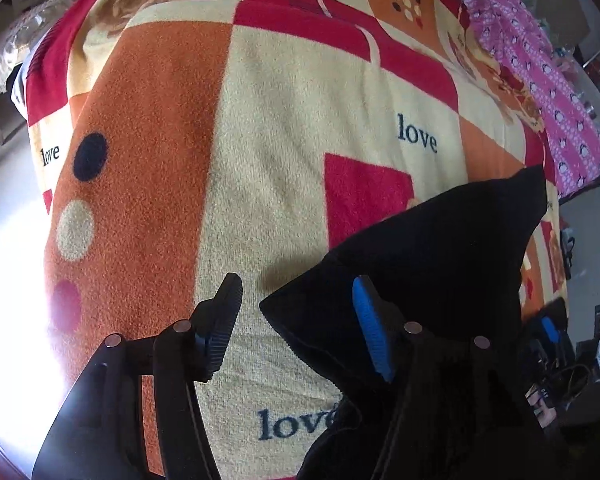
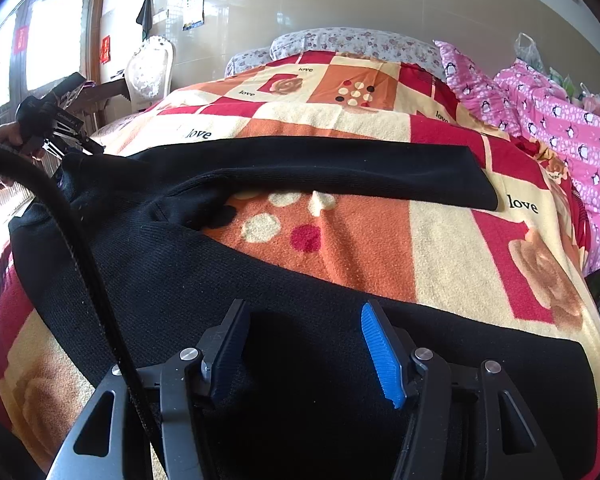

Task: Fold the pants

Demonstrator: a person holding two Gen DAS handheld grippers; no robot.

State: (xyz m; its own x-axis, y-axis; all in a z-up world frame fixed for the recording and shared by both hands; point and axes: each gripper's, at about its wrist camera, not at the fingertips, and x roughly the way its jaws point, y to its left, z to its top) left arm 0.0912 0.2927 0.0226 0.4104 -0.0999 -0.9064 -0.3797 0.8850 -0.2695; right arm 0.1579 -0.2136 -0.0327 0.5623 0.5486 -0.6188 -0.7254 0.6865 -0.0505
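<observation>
Black pants (image 2: 260, 264) lie spread on a patterned blanket (image 2: 440, 240), with the two legs apart in a V; the far leg (image 2: 340, 168) stretches right, the near leg runs under my right gripper. My right gripper (image 2: 304, 344) is open, its jaws wide, right over the near leg's fabric. In the left wrist view a corner of the black pants (image 1: 440, 248) lies at the right. My left gripper (image 1: 296, 320) is open, its blue right finger (image 1: 370, 328) over the pants edge, the left finger over bare blanket. The left gripper also shows in the right wrist view (image 2: 52, 120) at the waist end.
The blanket (image 1: 280, 120) covers a bed. A pink penguin-print quilt (image 2: 560, 120) is bunched along the right side, also in the left wrist view (image 1: 540, 80). Floral pillows (image 2: 340, 40) sit at the head. A white chair (image 2: 148, 68) and windows stand at the left. A black cable (image 2: 80, 240) hangs across.
</observation>
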